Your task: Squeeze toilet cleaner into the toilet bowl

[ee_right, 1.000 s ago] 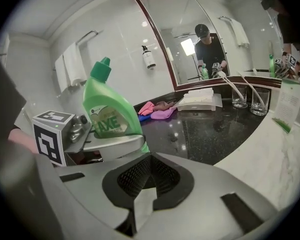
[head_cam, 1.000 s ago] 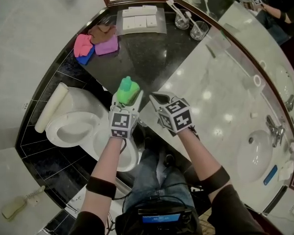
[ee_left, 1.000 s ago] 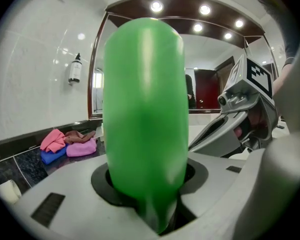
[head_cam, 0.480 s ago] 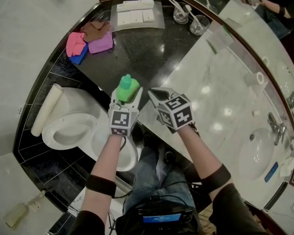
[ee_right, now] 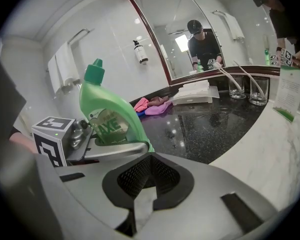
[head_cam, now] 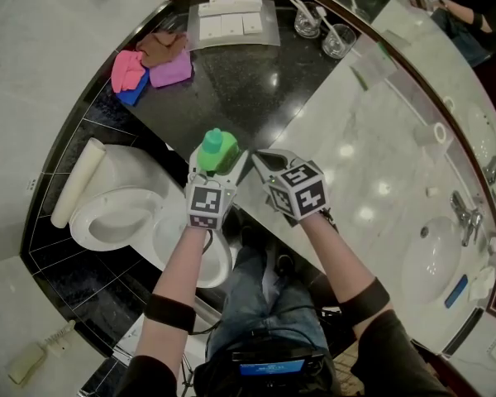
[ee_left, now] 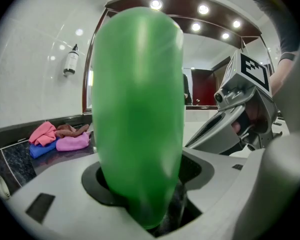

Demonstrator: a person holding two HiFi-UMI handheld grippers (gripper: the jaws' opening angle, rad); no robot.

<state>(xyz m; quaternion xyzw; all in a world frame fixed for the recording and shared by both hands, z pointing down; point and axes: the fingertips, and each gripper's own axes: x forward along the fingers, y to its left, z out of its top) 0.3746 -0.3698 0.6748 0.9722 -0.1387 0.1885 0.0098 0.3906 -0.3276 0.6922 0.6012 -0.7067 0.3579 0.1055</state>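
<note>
Standing upright between the fingers of your left gripper (head_cam: 217,164), the green bottle (head_cam: 217,145) is sitting at the near corner of the black bench (head_cam: 231,89), close to the toilet (head_cam: 95,209). Those fingers have just been opening and are spreading wide on either side of the bottle, which is filling most of the left gripper view. Your right gripper (head_cam: 259,157) is hovering just beside the bottle, its fingers pressing together on nothing. Pink, blue and brown cloths (head_cam: 153,63) are lying at the bench's far end.
</note>
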